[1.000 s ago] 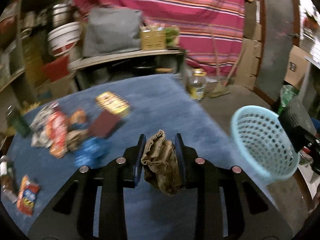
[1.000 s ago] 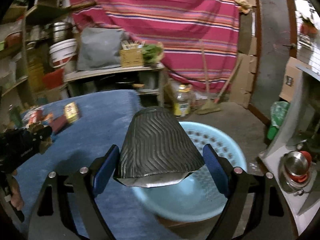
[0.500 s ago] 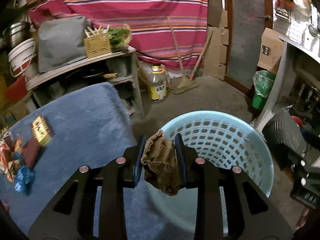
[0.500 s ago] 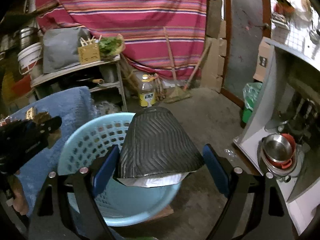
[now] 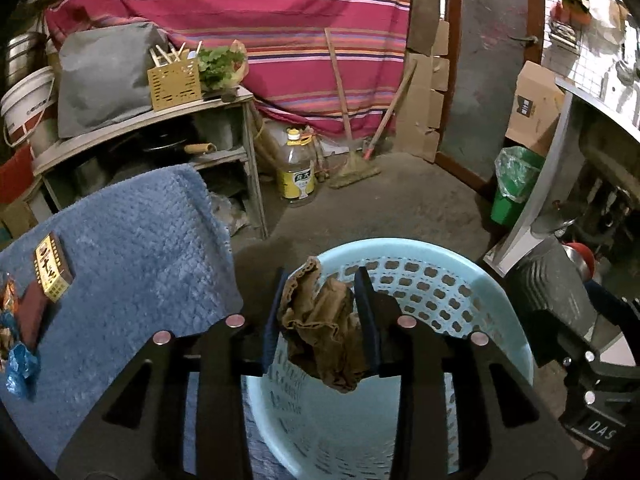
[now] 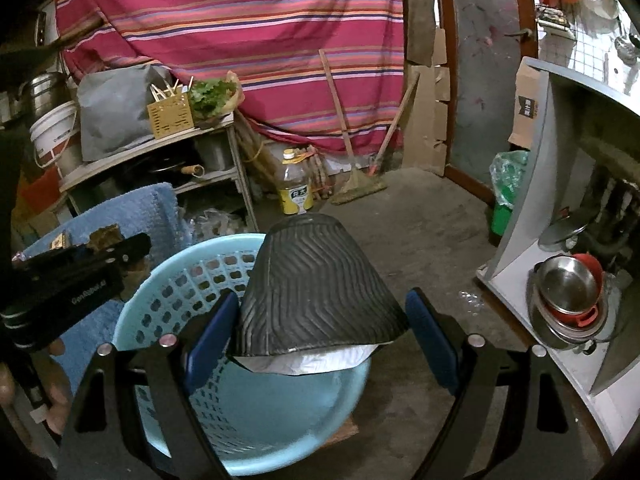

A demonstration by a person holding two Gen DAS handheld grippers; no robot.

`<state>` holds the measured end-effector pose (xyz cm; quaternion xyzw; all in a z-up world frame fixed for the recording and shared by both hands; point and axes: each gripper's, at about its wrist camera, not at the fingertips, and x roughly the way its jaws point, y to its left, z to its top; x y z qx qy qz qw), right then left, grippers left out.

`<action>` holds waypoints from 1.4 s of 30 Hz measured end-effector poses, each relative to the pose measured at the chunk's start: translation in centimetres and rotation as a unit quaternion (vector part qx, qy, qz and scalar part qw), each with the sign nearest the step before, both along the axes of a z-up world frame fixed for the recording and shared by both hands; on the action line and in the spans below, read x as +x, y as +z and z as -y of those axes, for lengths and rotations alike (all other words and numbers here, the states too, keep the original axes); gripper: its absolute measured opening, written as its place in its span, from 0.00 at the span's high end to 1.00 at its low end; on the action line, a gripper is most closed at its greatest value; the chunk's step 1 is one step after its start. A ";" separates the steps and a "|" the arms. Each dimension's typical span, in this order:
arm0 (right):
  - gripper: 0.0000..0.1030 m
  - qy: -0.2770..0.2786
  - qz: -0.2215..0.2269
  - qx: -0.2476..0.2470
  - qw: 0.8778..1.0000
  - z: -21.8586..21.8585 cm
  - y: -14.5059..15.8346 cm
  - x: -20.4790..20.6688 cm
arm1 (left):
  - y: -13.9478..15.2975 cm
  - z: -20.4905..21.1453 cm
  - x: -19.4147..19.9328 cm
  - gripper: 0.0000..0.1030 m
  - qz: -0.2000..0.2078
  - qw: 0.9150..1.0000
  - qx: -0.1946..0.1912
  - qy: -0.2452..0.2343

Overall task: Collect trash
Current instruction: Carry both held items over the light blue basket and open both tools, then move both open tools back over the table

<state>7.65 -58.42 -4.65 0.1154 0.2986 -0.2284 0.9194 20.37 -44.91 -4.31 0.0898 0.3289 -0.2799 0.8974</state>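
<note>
On the far left, the desk under its blue fleece cover [image 5: 132,248] still carries trash: a yellow and brown printed box [image 5: 52,274], a dark red packet [image 5: 30,312] and a crumpled blue wrapper [image 5: 20,364]. To their right, the left tool [image 5: 320,312] hangs over the near left rim of the pale blue perforated plastic basket [image 5: 460,280], with a crumpled brown paper bag [image 5: 324,324] between its pads; its jaws are opening, and the bag still appears caught between them, not yet falling. For a clean drop, the person would do well to keep this tool over the basket's inside rather than over its rim, and to let the jaws spread fully so that the paper cannot cling to a pad. Further right, the right tool [image 6: 320,332] stands wide, clamped on a black ribbed foil-lined pouch [image 6: 316,284] that hangs above the basket's middle. Since the pouch is broad and light, a release from low over the basket seems wise, lest it glide past the right rim onto the concrete floor [image 6: 420,240].
</note>
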 end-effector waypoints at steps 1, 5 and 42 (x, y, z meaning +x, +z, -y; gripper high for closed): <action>0.19 0.001 -0.001 0.000 1.000 -0.1 -0.1 0.2 | 0.0 -0.2 0.2 0.64 -0.003 1.000 -0.001 0.002; 0.19 0.005 -0.007 0.000 1.000 -0.6 -0.4 1.1 | 0.2 -1.3 0.8 0.38 -0.012 1.000 -0.017 0.010; 0.04 0.136 0.024 -0.035 0.990 -23.7 1.3 5.1 | 2.7 -38.5 -3.3 0.05 0.069 0.960 0.036 0.268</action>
